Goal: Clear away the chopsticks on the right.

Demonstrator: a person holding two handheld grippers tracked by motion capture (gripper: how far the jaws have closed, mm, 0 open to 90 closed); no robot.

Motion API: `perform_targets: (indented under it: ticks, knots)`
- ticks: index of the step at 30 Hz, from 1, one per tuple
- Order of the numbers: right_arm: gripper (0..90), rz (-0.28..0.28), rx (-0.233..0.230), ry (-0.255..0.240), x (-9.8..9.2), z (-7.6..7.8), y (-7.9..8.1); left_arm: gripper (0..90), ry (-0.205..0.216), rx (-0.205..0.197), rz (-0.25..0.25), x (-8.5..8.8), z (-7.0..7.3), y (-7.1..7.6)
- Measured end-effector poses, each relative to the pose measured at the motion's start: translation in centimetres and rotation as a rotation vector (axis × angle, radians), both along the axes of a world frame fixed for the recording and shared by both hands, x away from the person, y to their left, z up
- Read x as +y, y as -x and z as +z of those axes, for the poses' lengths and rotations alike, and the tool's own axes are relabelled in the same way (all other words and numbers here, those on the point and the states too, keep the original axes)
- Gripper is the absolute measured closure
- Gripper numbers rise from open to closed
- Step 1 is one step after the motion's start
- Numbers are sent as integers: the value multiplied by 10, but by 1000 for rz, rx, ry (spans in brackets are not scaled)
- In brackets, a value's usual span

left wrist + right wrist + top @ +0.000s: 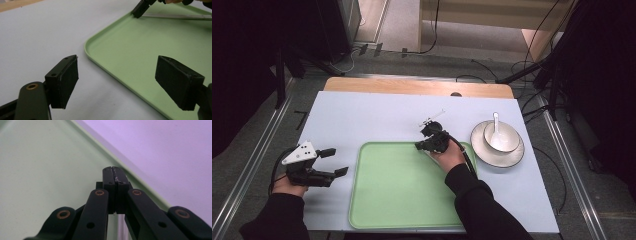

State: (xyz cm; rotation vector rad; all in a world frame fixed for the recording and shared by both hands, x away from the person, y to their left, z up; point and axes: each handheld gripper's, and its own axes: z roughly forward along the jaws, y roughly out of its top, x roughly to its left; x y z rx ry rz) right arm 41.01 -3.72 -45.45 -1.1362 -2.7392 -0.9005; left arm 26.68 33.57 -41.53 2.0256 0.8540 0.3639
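Seemingly, a stick already lies in the tray by the closed right claw, while the left claw gapes wide and the bowl waits outside.

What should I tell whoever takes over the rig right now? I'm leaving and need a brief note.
Left tongs: open, empty, over the table left of the green tray.
Right tongs: shut, tip at the tray's far edge, by a thin silvery stick; whether they pinch it I cannot tell.
Bowl with spoon sits on the plate, right of the tray.
Done: nothing else on the tray.
Left: probably settling the stick.
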Motion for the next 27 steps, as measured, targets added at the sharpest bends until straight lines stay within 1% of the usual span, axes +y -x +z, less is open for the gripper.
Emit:
perform_targets:
  ticks: [3, 5, 7, 8, 10, 16, 17, 19, 22, 25, 27]
  knots:
    - [900, -15, 21, -5, -6, 0, -2, 187, -1, 1, 1, 0, 0, 0]
    - [900, -27, 43, -12, -10, 0, -3, 187, 0, 1, -1, -1, 0, 0]
    - [900, -35, 48, -11, -14, 0, -3, 187, 1, 0, -3, -1, 0, 0]
    - [900, -34, 47, -7, -17, 0, -2, 187, 0, 0, -3, -1, 0, 0]
    - [900, -28, 29, 7, -22, 0, -2, 187, 1, 1, -1, -1, 0, 0]
    - [900, -58, 42, -4, -39, -1, 1, 187, -1, 2, -3, -2, 0, 0]
    - [900, -58, 39, -2, -42, -1, 1, 187, -1, 1, -3, -2, 0, 0]
    - [900, -74, 43, -11, -49, -2, 2, 187, -1, 0, -3, -1, 0, 0]
    - [900, -97, 37, -29, -61, -4, 4, 187, 1, 2, -2, -2, 0, 0]
    - [900, -120, 17, -44, -73, -6, 9, 187, -2, -5, -4, -2, 0, 0]
    - [900, -145, 22, -63, -81, -8, 12, 187, -4, -7, -4, -3, 1, 0]
